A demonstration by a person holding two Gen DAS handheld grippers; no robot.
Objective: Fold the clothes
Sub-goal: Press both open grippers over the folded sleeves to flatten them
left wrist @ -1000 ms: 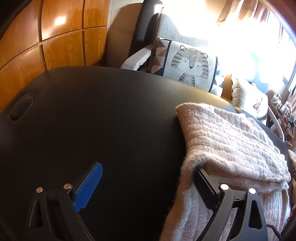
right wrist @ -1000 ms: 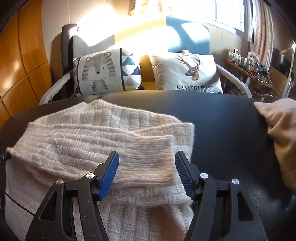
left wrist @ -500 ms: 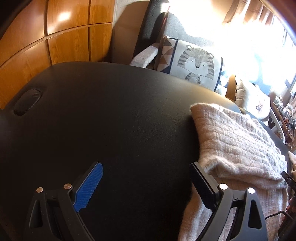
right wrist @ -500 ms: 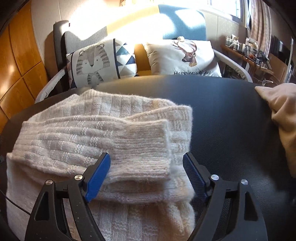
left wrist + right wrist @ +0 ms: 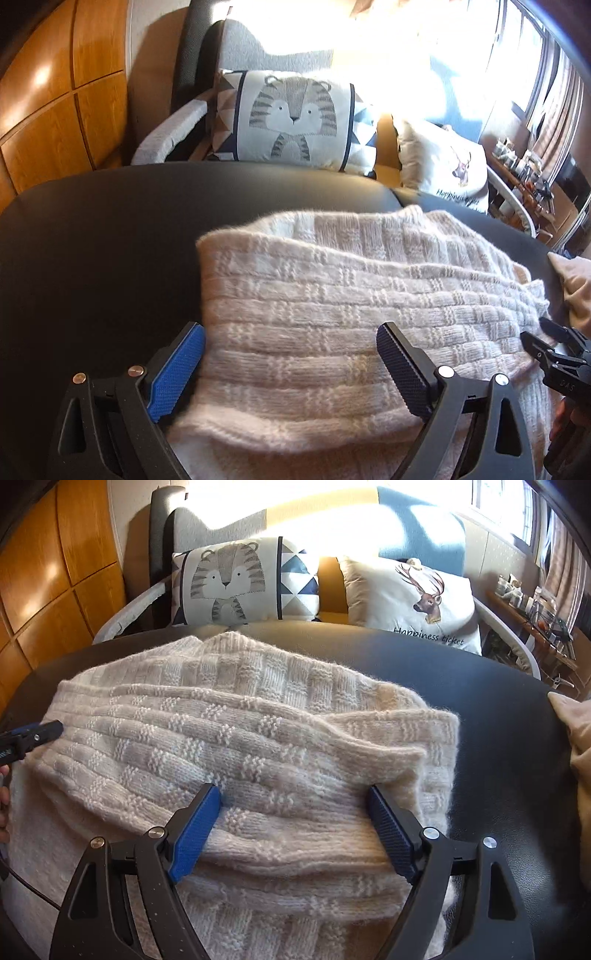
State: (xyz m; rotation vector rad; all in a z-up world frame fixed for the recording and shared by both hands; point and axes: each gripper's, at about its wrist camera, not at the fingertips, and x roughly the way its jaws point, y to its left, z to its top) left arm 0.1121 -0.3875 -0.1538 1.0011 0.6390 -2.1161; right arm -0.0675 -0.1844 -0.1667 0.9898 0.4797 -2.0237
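Ahead of you, the deer cushion (image 5: 410,602) reads "Happiness ticket" along its lower edge; no other lettering can be made out.

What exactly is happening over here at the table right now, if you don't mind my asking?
A person holding a gripper in each hand is folding a cream knit sweater on a black padded table. The sleeves are already laid across the body. The right gripper and the left gripper both stand open over the near folded edge, gripping nothing. A beige garment waits at the right.
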